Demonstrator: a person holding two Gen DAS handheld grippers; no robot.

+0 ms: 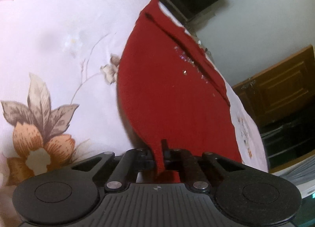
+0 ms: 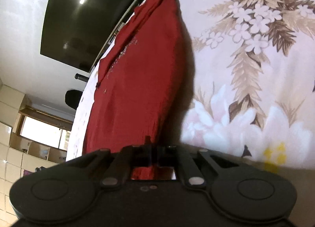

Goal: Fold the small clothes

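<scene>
Left hand-held gripper (image 1: 163, 148) is clamping a corner of the red garment (image 1: 173, 89), jaws closed on it; right hand-held gripper (image 2: 152, 146) is pinching another edge. Garment's lying on floral bedsheet (image 1: 59, 40), w/ sparkly trim.

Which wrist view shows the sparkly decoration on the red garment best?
The left wrist view: the glittery decoration stands out clearly on the red garment. The right wrist view shows only faint specks along a fold.

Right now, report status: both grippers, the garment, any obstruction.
Left gripper jaws shut on red knit garment. Right gripper jaws shut on it too. Garment lies on floral bedsheet. Nothing in the way.
</scene>
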